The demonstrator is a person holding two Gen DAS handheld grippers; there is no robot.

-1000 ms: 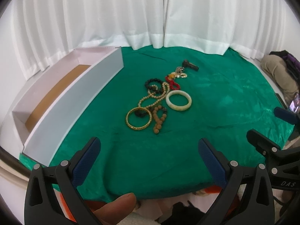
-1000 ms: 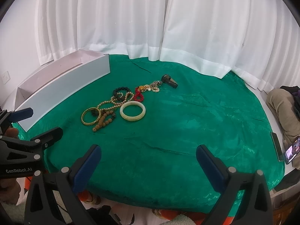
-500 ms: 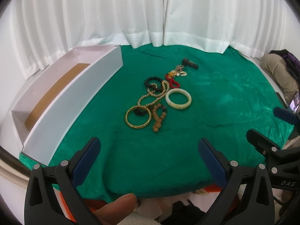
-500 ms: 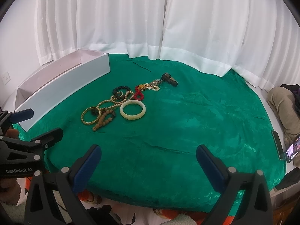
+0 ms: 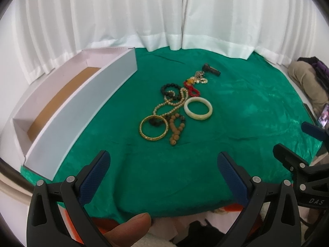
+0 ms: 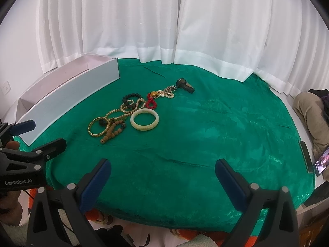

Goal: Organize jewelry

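Left wrist view: the left claw [image 5: 163,164] hangs wide open and empty above the near edge of a worktop draped in green cloth [image 5: 236,107]. Jewelry lies in a loose line at the cloth's middle: a gold bangle [image 5: 154,128] nearest, brown wooden beads [image 5: 176,130] touching its right side, a pale jade bangle [image 5: 197,108] just beside them, a pearl strand [image 5: 171,104] trailing back to a black bead bracelet [image 5: 169,89], then a red bead loop [image 5: 191,88] and a dark, stubby object [image 5: 211,69], too small to identify. A long white box [image 5: 82,111] with a brown floor stands along the left.

Right wrist view: the right claw [image 6: 163,165] is likewise spread wide, holding nothing, well short of the jewelry. The left claw [image 6: 41,135] shows at the left edge, beside the box [image 6: 72,100]. White curtains [image 6: 164,24] close the background.
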